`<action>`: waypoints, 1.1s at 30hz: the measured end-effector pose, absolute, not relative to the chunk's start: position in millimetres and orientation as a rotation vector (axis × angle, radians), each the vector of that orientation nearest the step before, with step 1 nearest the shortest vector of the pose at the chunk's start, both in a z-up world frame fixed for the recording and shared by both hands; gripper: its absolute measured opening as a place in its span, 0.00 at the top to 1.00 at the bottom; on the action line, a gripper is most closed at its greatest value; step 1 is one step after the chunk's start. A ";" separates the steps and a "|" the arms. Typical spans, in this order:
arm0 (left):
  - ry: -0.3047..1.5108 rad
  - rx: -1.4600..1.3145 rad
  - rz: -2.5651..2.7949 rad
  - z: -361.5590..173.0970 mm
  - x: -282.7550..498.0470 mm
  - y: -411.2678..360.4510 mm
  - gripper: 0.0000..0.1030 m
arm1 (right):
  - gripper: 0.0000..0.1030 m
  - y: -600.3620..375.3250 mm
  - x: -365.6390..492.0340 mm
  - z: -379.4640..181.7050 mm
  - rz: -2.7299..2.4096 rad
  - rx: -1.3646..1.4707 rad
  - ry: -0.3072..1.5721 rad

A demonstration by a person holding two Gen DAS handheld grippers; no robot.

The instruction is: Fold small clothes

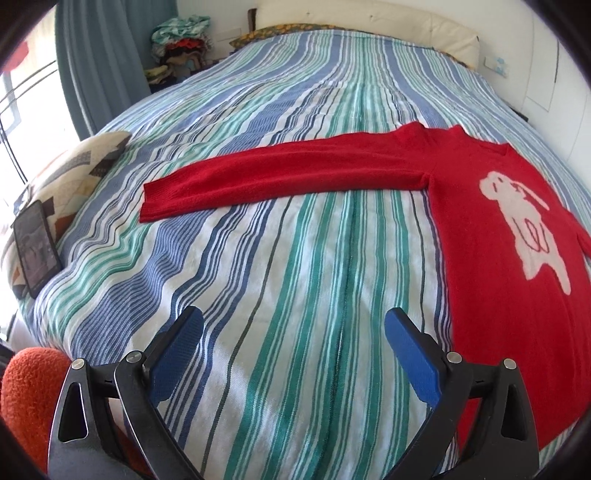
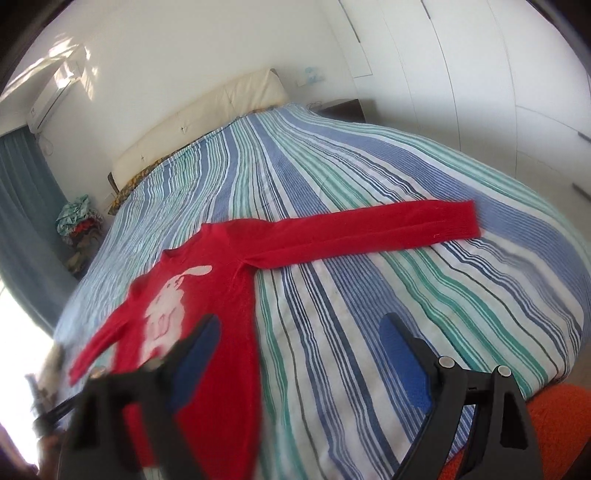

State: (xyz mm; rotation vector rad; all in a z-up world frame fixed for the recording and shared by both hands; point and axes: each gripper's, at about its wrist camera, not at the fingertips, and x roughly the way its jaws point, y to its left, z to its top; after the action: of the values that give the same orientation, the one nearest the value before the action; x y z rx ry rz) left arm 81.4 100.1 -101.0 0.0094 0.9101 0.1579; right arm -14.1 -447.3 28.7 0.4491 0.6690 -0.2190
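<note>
So there's a red sweater (image 1: 491, 229) laid flat, front side up, on a bed with a blue, green and white striped bedspread (image 1: 295, 258). It has a white bunny design (image 1: 524, 218) on the chest. Both sleeves are stretched straight out sideways: in the left wrist view one long sleeve (image 1: 280, 177) runs off to the left across the stripes, while the body of the sweater sits on the right side of the frame and comes down toward the near edge of the bed.

The left tongs (image 1: 293, 354) are spread wide open with nothing between the blue pads (image 1: 177, 354). They hover over bare bedspread near the foot of the bed, just left of the sweater's lower body, not touching it.

The right tongs (image 2: 303, 365) are open too, nothing gripped. In that view the left finger is blurry and overlaps the sweater's lower body (image 2: 221, 332), but whether it actually touches the fabric is hard to say. The other sleeve (image 2: 369, 232) stretches out to the right there.

Other stuff: a patterned pillow (image 1: 74, 166) with a dark tablet (image 1: 37, 247) leaning against it on the left edge of the bed, a cream headboard (image 1: 369, 22) at the far end, a pile of clothes (image 1: 181, 40) at far left, blue curtains (image 1: 96, 66), and something fuzzy and orange (image 1: 33, 387) at the near corner.
</note>
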 end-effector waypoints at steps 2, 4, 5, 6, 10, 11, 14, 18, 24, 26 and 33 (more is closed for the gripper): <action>0.909 0.049 0.158 -102.4 81.0 93.9 0.04 | 0.15 -450.1 -9.5 34.2 -0.242 0.399 0.663; 0.906 0.074 0.153 -103.1 80.7 90.0 0.04 | 0.15 -450.3 -6.1 35.2 -0.261 0.350 0.664; 0.905 0.082 0.149 -103.3 81.0 88.7 0.04 | 0.15 -449.7 -5.6 33.8 -0.274 0.330 0.667; 0.905 0.089 0.147 -103.5 81.3 87.8 0.04 | 0.15 -449.6 -5.6 31.0 -0.290 0.314 0.671; 0.913 0.094 0.136 -105.7 83.5 86.3 0.04 | 0.15 -444.7 -10.9 12.5 -0.326 0.304 0.695; 0.917 0.090 0.133 -106.3 84.2 86.5 0.04 | 0.15 -443.5 -11.5 9.9 -0.324 0.306 0.700; 0.927 0.072 0.128 -107.0 84.7 87.1 0.04 | 0.15 -435.7 -9.0 9.0 -0.298 0.274 0.705; 0.926 0.067 0.142 -106.7 83.0 89.0 0.04 | 0.15 -430.7 -5.5 5.7 -0.280 0.251 0.722; 1.071 -0.023 0.098 -96.2 74.7 96.4 0.04 | 0.15 -433.2 -4.6 3.6 -0.256 0.289 0.742; 1.096 -0.044 0.069 -83.5 60.6 94.5 0.04 | 0.15 -436.8 -6.4 5.5 -0.220 0.361 0.789; 1.079 0.090 -0.006 -47.1 11.8 51.5 0.04 | 0.15 -412.5 -28.4 29.6 -0.147 0.276 1.019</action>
State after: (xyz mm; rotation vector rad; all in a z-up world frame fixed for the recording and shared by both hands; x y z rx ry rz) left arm 11.8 51.5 -47.1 0.0900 1.0788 -0.0062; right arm -28.4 -412.5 29.6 0.2762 1.0191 -0.1469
